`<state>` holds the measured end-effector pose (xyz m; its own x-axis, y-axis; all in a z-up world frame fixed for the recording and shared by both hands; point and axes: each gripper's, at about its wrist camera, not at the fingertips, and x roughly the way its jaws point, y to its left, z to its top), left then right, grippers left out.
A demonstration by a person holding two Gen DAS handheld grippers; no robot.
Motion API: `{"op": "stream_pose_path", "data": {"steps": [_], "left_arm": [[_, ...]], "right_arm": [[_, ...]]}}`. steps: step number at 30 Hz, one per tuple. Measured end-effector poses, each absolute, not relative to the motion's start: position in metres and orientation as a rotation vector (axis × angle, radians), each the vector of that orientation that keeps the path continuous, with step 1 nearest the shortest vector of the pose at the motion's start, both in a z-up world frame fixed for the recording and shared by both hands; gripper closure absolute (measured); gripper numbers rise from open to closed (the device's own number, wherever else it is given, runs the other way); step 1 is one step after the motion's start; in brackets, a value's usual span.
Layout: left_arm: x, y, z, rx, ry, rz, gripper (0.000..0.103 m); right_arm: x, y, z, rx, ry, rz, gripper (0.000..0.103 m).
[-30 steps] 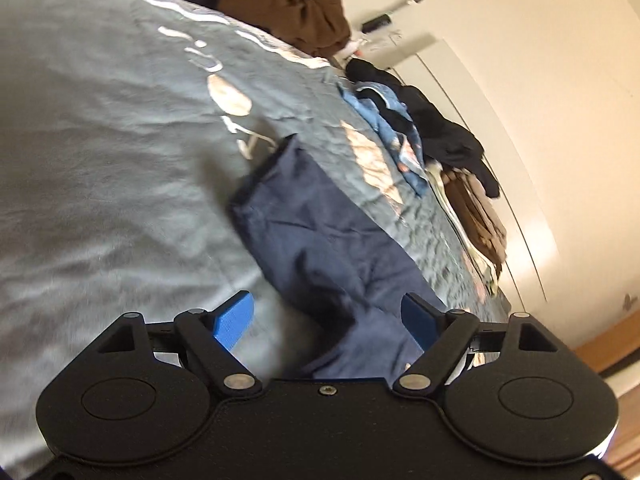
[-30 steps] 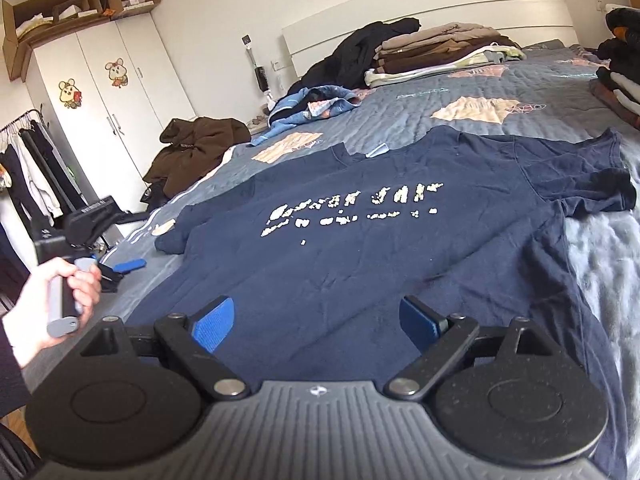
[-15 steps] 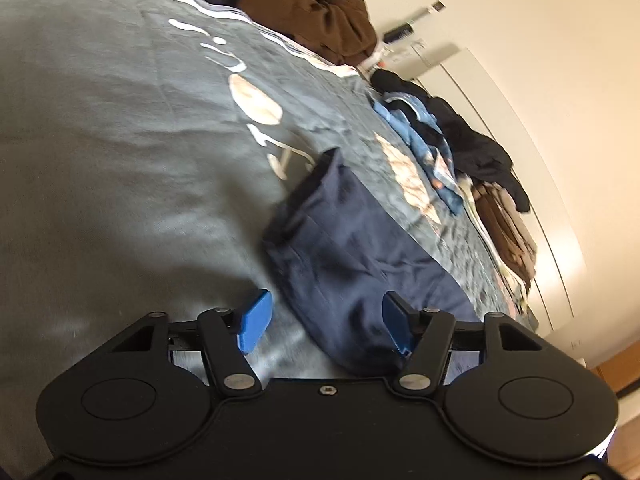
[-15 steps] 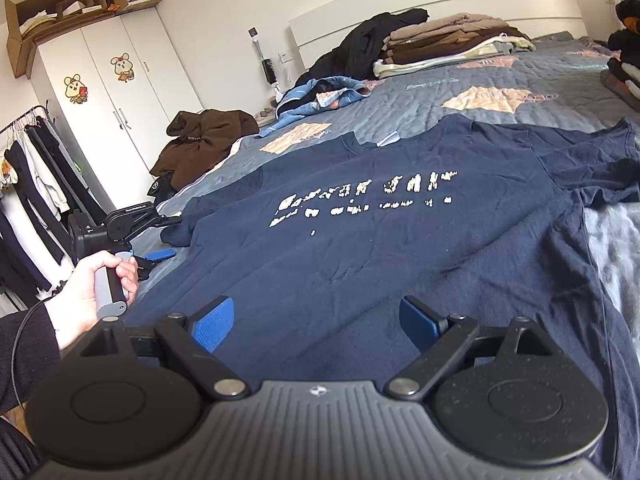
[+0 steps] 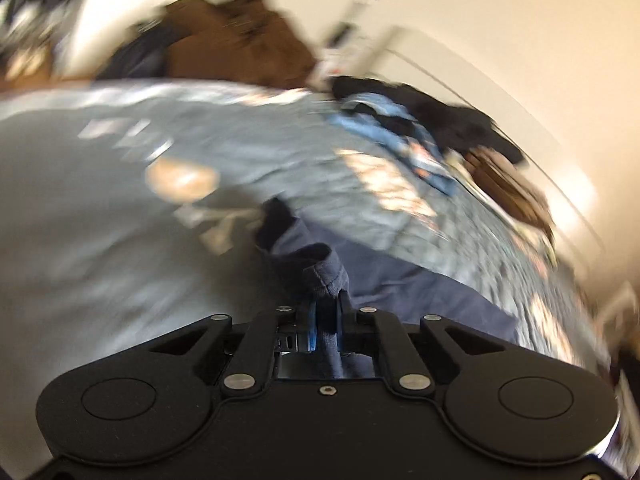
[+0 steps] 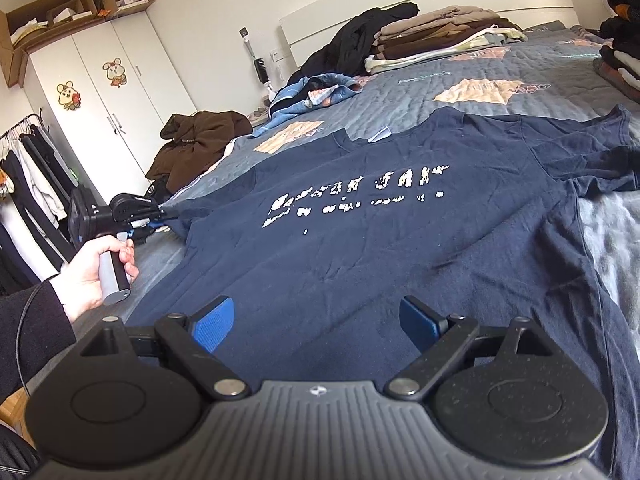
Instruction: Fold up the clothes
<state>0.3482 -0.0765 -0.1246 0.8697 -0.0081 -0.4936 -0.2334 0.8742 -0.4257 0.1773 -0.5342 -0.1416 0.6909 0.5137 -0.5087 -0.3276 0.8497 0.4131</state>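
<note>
Now the left claw (image 5: 325,322) has just closed on the navy T-shirt (image 6: 380,240) sleeve; right claw (image 6: 316,320) stays wide.

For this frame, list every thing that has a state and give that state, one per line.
Left hand-held gripper: has just closed, shut on the T-shirt sleeve.
Right hand-held gripper: open, nothing between its jaws, above the hem.
Navy T-shirt: spread flat on the bed, print up, unfolded.
T-shirt sleeve: pinched and bunched.
Wardrobe: doors closed.
Cardboard boxes: open.
Beige and brown clothes: folded, stacked.
</note>
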Motion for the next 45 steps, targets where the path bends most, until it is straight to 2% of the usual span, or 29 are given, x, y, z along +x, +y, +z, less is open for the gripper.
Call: {"op": "stream_pose_path", "data": {"steps": [3,8,11,15,17,18,19,24,28,30,34,41,43,45], "left_arm": [[0.353,-0.119,-0.1,-0.272,0.503,0.004,0.095],[0.35,-0.217,-0.093,0.11,0.537,-0.255,0.095],[0.339,-0.267,-0.116,0.287,0.594,-0.379,0.095],[0.325,-0.297,-0.157,0.422,0.672,-0.436,0.094],[0.319,-0.303,-0.17,0.463,0.693,-0.445,0.087],[0.314,-0.305,-0.17,0.471,0.696,-0.455,0.075],[0.308,-0.306,-0.17,0.479,0.699,-0.466,0.066],[0.272,-0.302,-0.137,0.39,0.675,-0.465,0.038],[0.234,-0.29,-0.108,0.199,0.588,-0.361,0.032],[0.219,-0.284,-0.101,0.073,0.556,-0.278,0.024],[0.205,-0.271,-0.101,-0.109,0.537,-0.185,0.022],[0.212,-0.262,-0.083,-0.08,0.517,-0.109,0.022],[0.208,-0.251,-0.076,-0.103,0.502,-0.11,0.017],[0.205,-0.24,-0.07,-0.124,0.49,-0.106,0.016]], "right_arm": [[0.177,-0.536,-0.139,0.31,0.649,0.478,0.013],[0.179,-0.539,-0.136,0.333,0.645,0.483,0.013],[0.179,-0.54,-0.134,0.335,0.643,0.483,0.013],[0.18,-0.542,-0.132,0.344,0.637,0.484,0.013],[0.181,-0.545,-0.13,0.349,0.632,0.482,0.013],[0.181,-0.546,-0.13,0.352,0.63,0.48,0.013],[0.181,-0.547,-0.13,0.357,0.628,0.478,0.013],[0.186,-0.553,-0.129,0.376,0.622,0.467,0.013],[0.189,-0.556,-0.13,0.394,0.612,0.452,0.013],[0.191,-0.557,-0.131,0.404,0.606,0.442,0.013],[0.189,-0.556,-0.13,0.399,0.582,0.42,0.013],[0.176,-0.54,-0.132,0.256,0.526,0.405,0.013],[0.177,-0.535,-0.133,0.237,0.533,0.409,0.013],[0.179,-0.528,-0.134,0.213,0.529,0.397,0.013]]}}
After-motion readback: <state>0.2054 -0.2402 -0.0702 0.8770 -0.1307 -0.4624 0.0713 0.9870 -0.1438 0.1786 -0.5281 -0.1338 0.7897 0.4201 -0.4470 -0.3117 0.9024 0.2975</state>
